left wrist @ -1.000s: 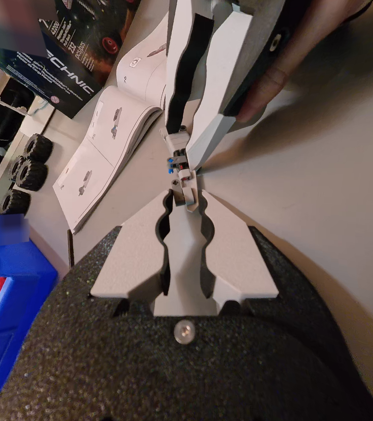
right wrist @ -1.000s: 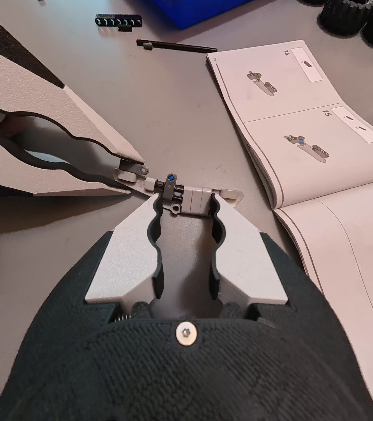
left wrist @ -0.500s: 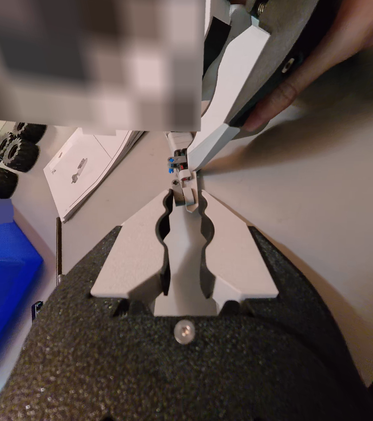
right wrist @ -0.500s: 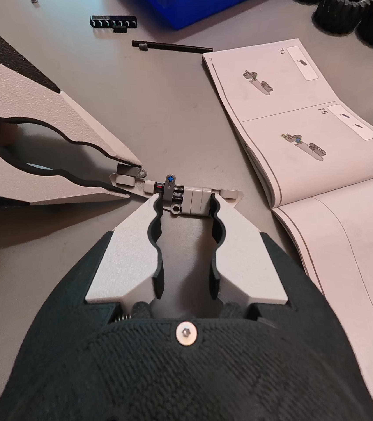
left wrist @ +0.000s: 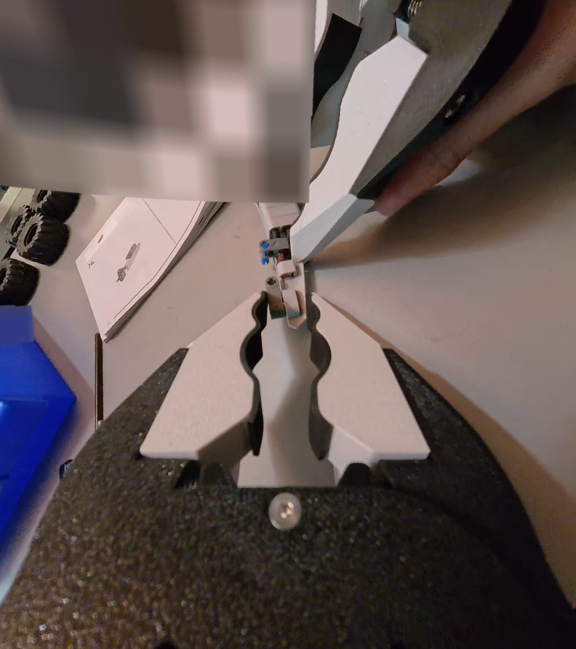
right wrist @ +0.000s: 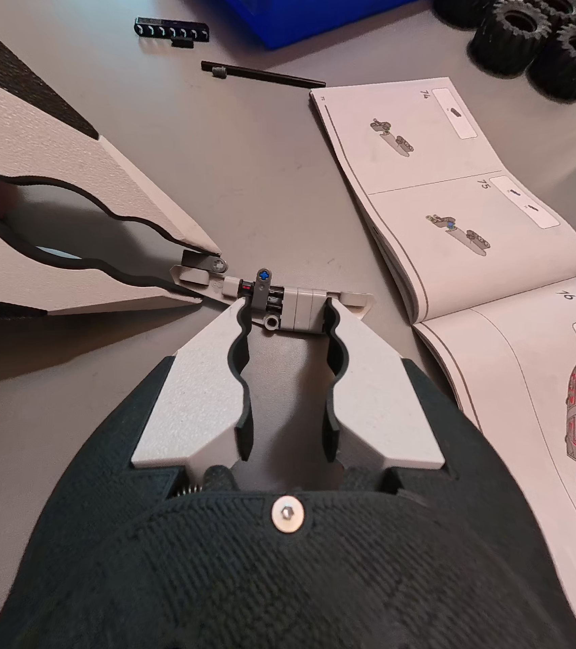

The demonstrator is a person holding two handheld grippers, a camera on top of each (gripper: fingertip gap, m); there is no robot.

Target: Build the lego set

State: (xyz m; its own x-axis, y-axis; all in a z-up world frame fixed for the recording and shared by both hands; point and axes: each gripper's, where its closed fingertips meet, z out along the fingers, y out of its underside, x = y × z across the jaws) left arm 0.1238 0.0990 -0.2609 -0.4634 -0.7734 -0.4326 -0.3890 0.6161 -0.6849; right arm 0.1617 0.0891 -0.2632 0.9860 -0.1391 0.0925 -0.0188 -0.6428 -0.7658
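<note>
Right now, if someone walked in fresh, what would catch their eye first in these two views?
First, the small grey lego assembly at the centre of the grey table, gripped from two sides: the right gripper clamps its blocky middle, the left gripper its end. Next, the open instruction booklet on the right, with black tyres beyond it.
</note>
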